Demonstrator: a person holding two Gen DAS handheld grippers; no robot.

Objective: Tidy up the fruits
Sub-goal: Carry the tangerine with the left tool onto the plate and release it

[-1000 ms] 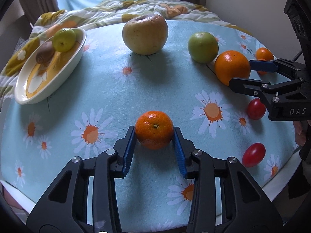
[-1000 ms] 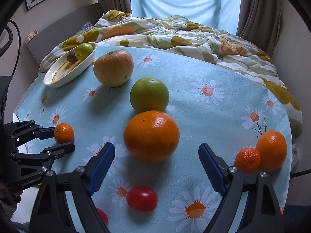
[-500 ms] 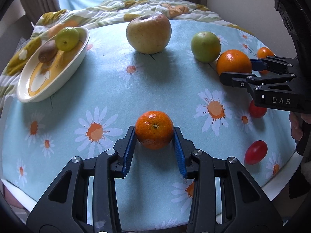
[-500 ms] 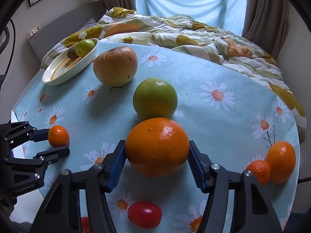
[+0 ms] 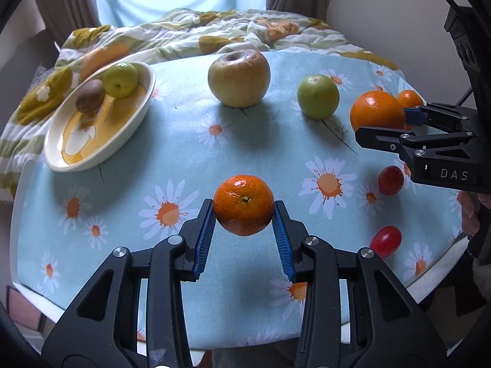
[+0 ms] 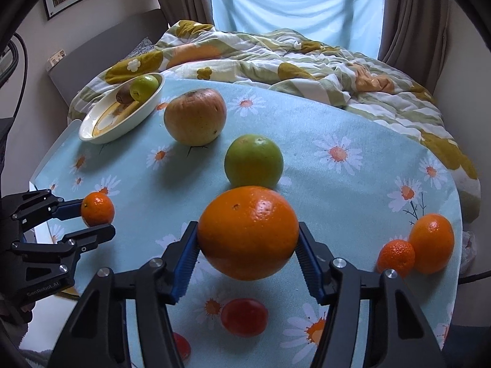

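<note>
A small mandarin (image 5: 242, 196) hangs a little above the daisy tablecloth, and my left gripper (image 5: 243, 204) is shut on it, blue pads pressing both sides. In the right wrist view the same pair shows at the left, mandarin (image 6: 97, 208) in left gripper (image 6: 96, 217). My right gripper (image 6: 247, 230) is shut on a large orange (image 6: 248, 214), its pads tight against the peel; the left wrist view shows that orange (image 5: 376, 113) at the right. A white oval dish (image 5: 129, 128) at the far left holds a kiwi (image 5: 89, 95) and a small green fruit (image 5: 120, 79).
On the cloth lie a big yellowish apple (image 5: 238, 78), a green apple (image 5: 317, 96), two red tomatoes (image 5: 390, 180) (image 5: 386, 240), and at the right edge another orange (image 6: 431, 242) touching a mandarin (image 6: 396, 257). A rumpled quilt (image 6: 276, 55) lies behind the table.
The right gripper's jaws, wide around the large orange a second ago, have closed onto it. The left gripper has risen a little with the mandarin.
</note>
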